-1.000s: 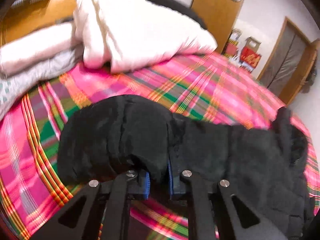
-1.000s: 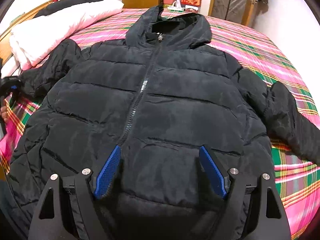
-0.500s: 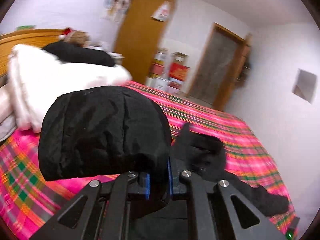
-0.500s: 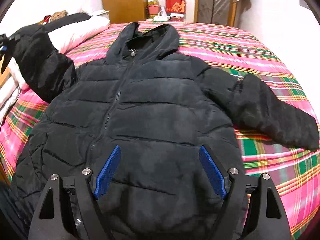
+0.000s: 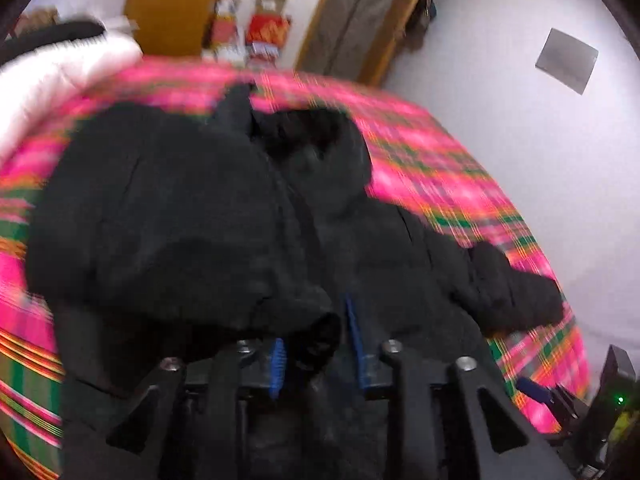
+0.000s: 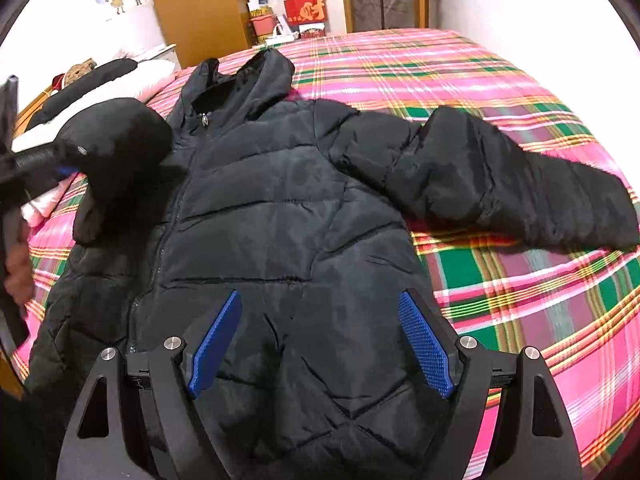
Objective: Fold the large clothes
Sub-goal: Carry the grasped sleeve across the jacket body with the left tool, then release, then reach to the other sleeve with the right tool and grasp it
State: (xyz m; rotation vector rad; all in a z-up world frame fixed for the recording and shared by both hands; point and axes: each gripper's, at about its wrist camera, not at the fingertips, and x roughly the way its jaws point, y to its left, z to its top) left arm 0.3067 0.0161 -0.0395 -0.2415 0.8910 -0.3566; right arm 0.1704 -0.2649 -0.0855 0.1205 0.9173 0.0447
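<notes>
Cuff end of the sleeve (image 5: pixel 316 336) sits between my opening left gripper (image 5: pixel 318 346), seemingly freed to drop over the jacket (image 6: pixel 280 216). My right gripper (image 6: pixel 320 336) hovers spread wide, holding nothing.

Home bedrm: plaid bed (image 6: pixel 480 80), wardrobe (image 6: pixel 200 4).

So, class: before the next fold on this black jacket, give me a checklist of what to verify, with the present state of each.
1. Jacket flat, front up on bed: ok.
2. Left sleeve brought over the body: ok, cuff still raised.
3. Left gripper clear of the sleeve: not ok, jaws opening, cuff between them.
4. Right gripper open and empty: ok.
5. Right sleeve folded in: not ok, spread on the bed.
6. Zip closed fully: cannot tell.
</notes>
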